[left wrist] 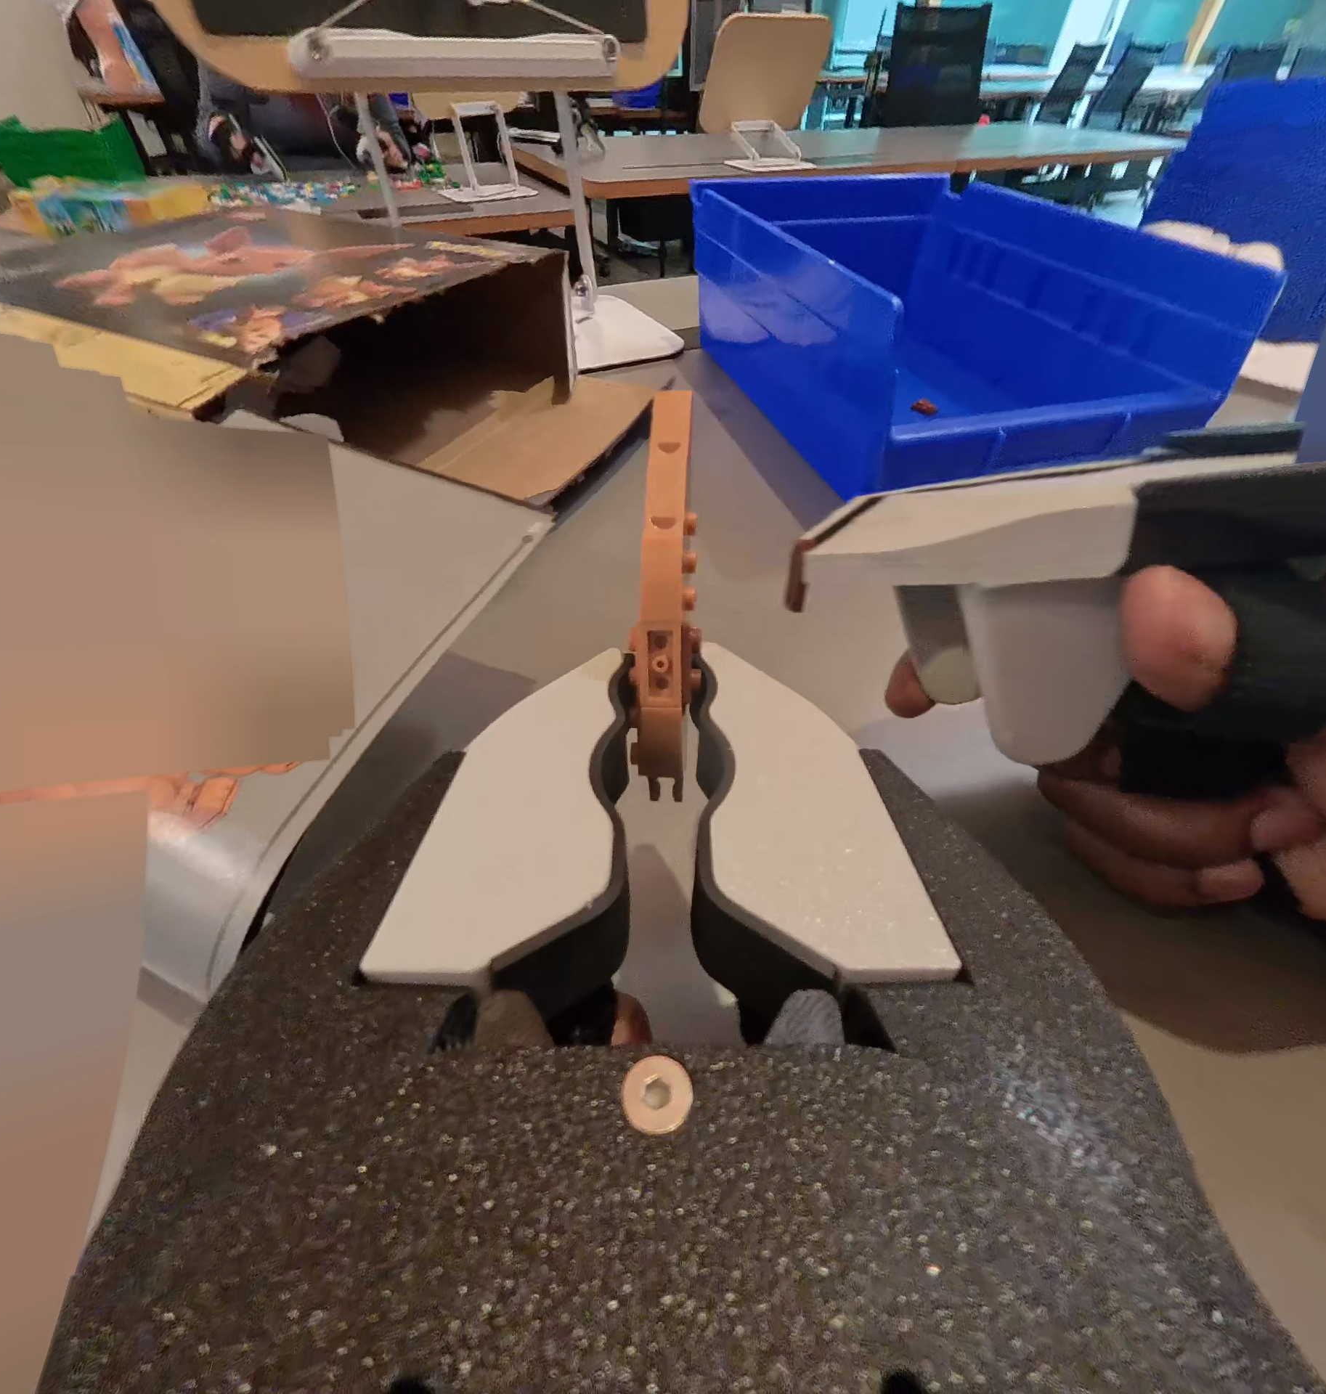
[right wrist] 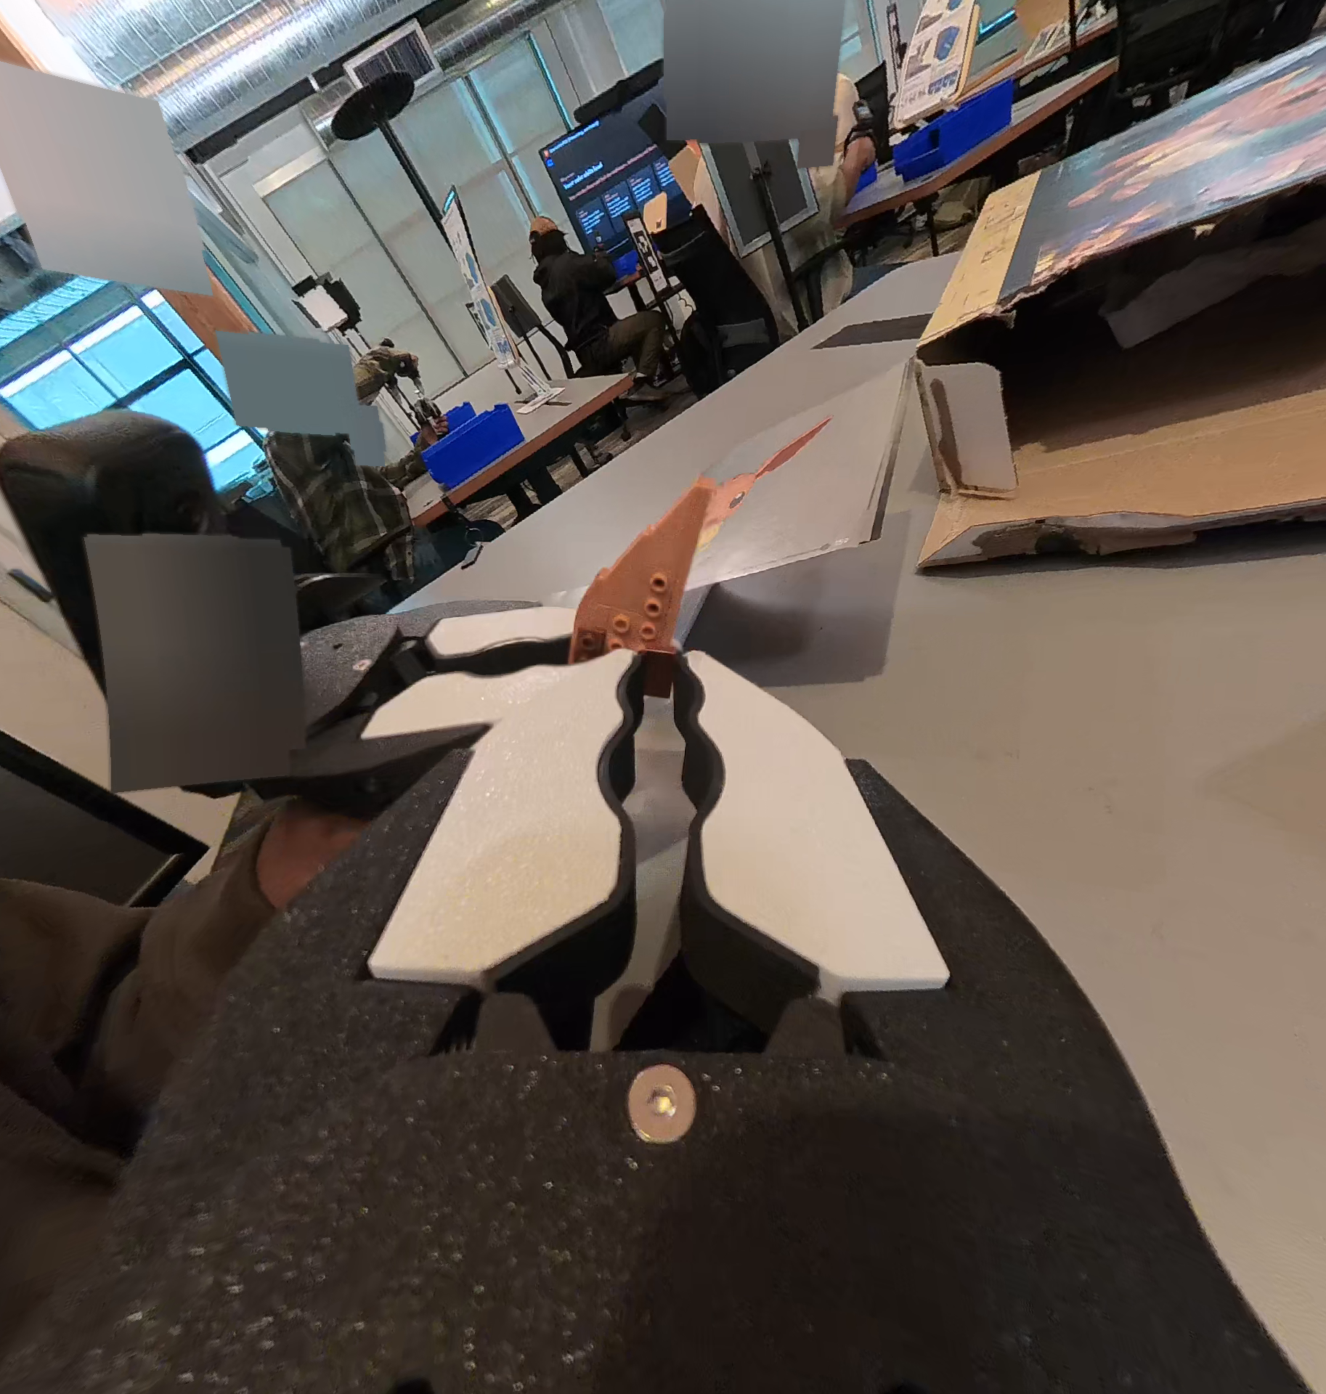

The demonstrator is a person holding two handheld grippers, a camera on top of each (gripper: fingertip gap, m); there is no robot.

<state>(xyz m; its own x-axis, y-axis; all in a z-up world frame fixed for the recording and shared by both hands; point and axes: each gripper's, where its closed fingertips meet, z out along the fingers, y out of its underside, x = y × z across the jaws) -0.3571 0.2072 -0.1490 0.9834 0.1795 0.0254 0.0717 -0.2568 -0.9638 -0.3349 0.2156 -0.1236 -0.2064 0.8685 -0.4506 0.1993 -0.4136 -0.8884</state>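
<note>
Left wrist view: left gripper pinches the near end of a tan studded brick plate held on edge; its long axis runs straight ahead, studs facing right. Right gripper sits just right, a dark brown piece at its tip. Blue bin beyond.

Right wrist view: right gripper clamps a small brown brick just beside the plate, which tapers away toward a torn cardboard box.
</note>
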